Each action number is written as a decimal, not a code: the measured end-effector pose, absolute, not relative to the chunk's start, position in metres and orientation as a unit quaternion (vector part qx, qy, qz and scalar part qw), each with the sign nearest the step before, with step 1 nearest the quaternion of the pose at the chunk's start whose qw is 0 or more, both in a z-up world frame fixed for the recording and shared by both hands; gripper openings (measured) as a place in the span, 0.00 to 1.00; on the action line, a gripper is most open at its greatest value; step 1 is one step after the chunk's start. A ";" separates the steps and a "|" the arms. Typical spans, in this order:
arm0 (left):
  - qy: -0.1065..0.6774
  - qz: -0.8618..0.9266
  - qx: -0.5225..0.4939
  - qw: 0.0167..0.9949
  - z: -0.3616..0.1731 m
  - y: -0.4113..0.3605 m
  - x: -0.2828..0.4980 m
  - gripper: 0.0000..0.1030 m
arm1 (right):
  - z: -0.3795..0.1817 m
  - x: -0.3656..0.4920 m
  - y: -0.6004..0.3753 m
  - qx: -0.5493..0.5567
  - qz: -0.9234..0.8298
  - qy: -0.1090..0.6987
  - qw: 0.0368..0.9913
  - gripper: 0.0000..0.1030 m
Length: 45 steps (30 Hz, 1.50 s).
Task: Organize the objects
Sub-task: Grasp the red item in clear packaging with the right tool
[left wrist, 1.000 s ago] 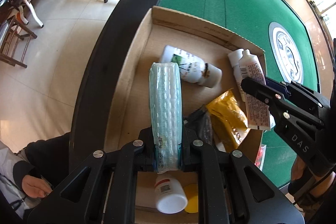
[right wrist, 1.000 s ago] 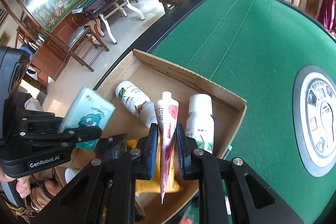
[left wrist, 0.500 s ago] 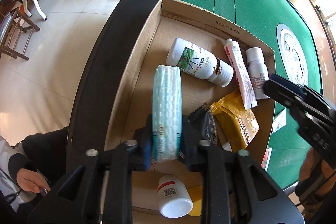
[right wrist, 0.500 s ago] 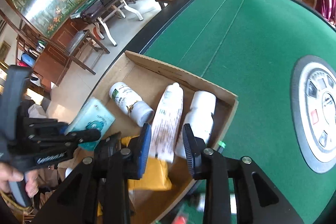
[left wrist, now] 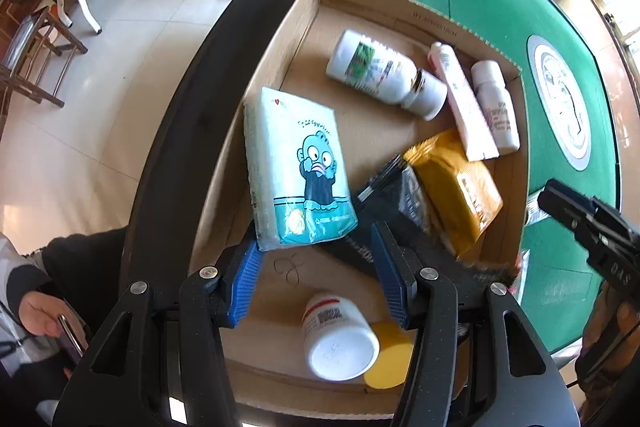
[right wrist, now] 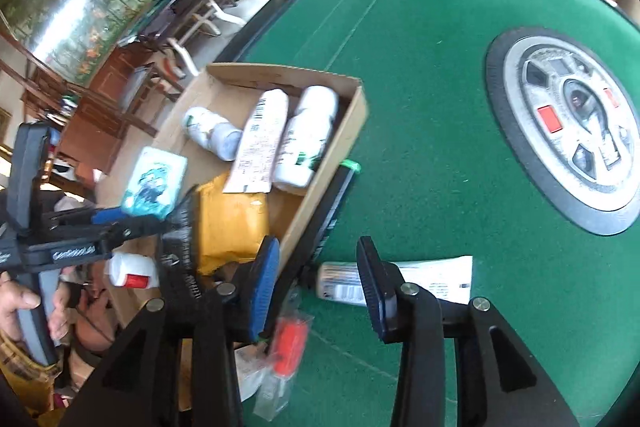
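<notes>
A cardboard box (left wrist: 400,7) sits at the edge of the green felt table. In it the blue cartoon tissue pack (left wrist: 300,171) lies flat, just ahead of my left gripper (left wrist: 314,263). Its jaws are opening and the pads do not touch the pack. A pink-white tube (left wrist: 460,103) lies in the box between two white bottles. My right gripper (right wrist: 316,275) hovers over the box's near corner and the felt; its jaws are opening with nothing gripped. Below it lie a white tube (right wrist: 424,281) and a long dark packet (right wrist: 334,199).
The box also holds a yellow pouch (left wrist: 456,195), a black pouch (left wrist: 384,211), a small red-labelled bottle (left wrist: 336,335) and a yellow lid. A red item in clear wrap (right wrist: 286,343) lies on the felt. A round panel (right wrist: 568,131) marks the table's middle. A person's hand (left wrist: 44,319) holds a phone.
The left jaws opened and the tissue pack fell from upright to flat in the box. The right jaws let the pink-white tube drop into the box, then moved toward the felt.
</notes>
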<state>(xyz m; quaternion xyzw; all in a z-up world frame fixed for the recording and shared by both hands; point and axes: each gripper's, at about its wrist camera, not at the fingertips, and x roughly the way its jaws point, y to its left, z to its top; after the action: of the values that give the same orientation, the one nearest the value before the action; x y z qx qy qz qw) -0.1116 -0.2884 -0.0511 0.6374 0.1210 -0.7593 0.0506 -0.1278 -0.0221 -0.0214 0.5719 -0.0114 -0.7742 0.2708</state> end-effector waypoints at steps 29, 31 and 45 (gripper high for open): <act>0.085 -0.784 0.613 0.041 -0.029 -0.239 -0.099 0.52 | -0.021 -0.072 -0.021 0.566 -0.757 0.089 0.313 0.42; 0.085 -0.784 0.614 0.044 -0.029 -0.237 -0.099 0.52 | -0.019 -0.045 -0.028 0.558 -0.743 0.116 0.350 0.42; 0.084 -0.782 0.617 0.035 -0.027 -0.223 -0.089 0.52 | -0.033 -0.001 -0.018 0.579 -0.716 0.126 0.370 0.48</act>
<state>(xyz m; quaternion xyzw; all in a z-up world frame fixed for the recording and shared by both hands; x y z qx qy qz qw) -0.0893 -0.2228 -0.0267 0.6171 0.0844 -0.7816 0.0345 -0.0015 -0.0183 -0.0326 0.5786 0.1256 -0.7159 0.3700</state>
